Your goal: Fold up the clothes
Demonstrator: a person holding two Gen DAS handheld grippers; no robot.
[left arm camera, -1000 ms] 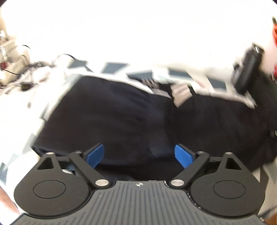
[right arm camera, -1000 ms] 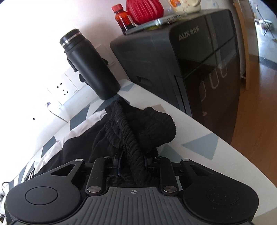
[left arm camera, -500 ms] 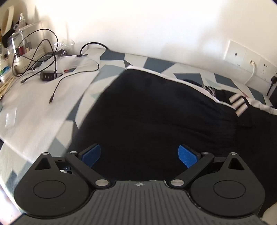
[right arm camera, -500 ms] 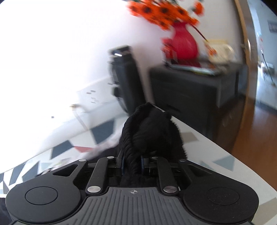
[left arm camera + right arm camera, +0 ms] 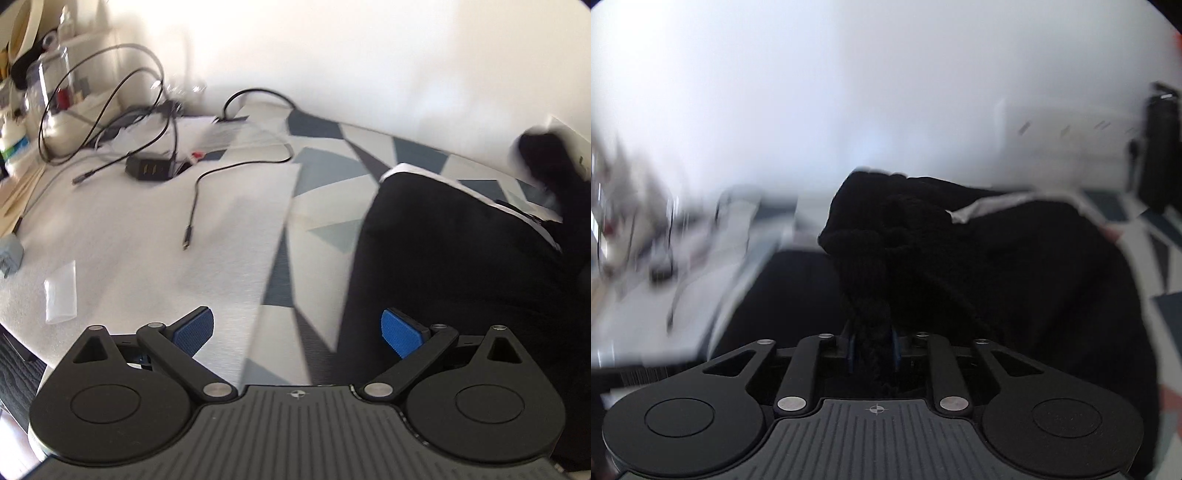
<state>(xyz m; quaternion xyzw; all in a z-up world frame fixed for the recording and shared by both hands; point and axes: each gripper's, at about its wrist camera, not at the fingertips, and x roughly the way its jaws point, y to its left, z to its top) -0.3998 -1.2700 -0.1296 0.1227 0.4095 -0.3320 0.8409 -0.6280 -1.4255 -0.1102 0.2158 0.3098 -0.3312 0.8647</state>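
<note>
— Left claw (image 5: 297, 332) first: how do its blue pads (image 5: 194, 329) stand?

— Spread wide, with nothing between them. One pad hangs over the pale cloth part of the worktop (image 5: 147, 240), the other over the edge of the black garment (image 5: 461, 266).

— And the right claw (image 5: 873, 349)?

— Narrow, with a bunch of the black garment (image 5: 886, 229) caught between its pads. The jaws are easing apart at this moment, yet the knit fabric sits between them and rises in a thick ribbed clump in front of the camera.

— Where does the rest of the garment lie?

— Spread over the right part of the worktop, on a cover patterned with blue, grey and white triangles (image 5: 317, 166). A white strip (image 5: 413, 171) shows along its far edge. In the left wrist view a dark lump of fabric (image 5: 543, 155) is raised near the wall at the far right, blurred.

— What is on the left side of the worktop?

— Black cables (image 5: 110, 110) looping toward the wall, a small black adapter (image 5: 149, 168), one loose cable end (image 5: 190, 225) lying on the pale cloth, and a small clear packet (image 5: 61, 291) near the front edge. Jars and clutter stand at the far left, too blurred to name.

— Anything else in the right wrist view?

— A tall black flask (image 5: 1160, 147) stands by the wall at the right edge. Most of that view is smeared.
</note>
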